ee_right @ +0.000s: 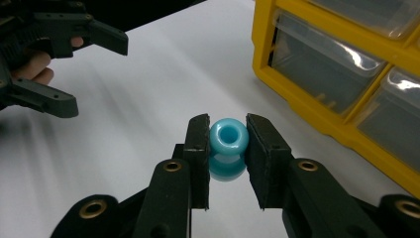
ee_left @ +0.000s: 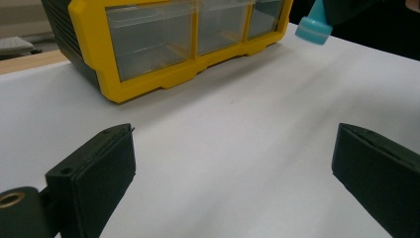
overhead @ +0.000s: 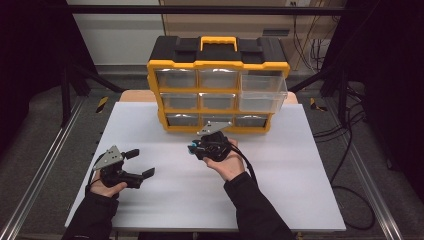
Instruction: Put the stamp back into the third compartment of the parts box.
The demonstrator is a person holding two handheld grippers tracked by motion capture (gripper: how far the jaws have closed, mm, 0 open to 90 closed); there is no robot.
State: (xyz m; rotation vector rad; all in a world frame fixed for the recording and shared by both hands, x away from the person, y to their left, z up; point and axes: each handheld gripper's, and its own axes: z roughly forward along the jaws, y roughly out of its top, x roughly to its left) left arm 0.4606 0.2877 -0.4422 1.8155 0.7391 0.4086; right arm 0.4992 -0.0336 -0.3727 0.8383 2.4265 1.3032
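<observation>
Right gripper [ee_right: 228,148] pinches the blue spool [ee_right: 228,139] just in front of the drawer cabinet [overhead: 218,65], off the table. Looks light, hard, probably slick plastic; the narrow waist gives the surest hold. Left gripper [overhead: 139,163] gapes empty.

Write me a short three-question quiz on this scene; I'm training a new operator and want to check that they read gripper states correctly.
1. True or false: the right gripper is shut on the blue spool.
2. What stands between the jaws of the left gripper?
A. a drawer
B. the blue spool
C. nothing
3. Fill in: one drawer of the yellow organiser stands pulled out, in the top row on its ______ side in the high view.

Key
1. True: both jaws press on its sides.
2. C: the jaws stand wide apart over the bare white table.
3. Right: the pulled-out drawer.
</observation>
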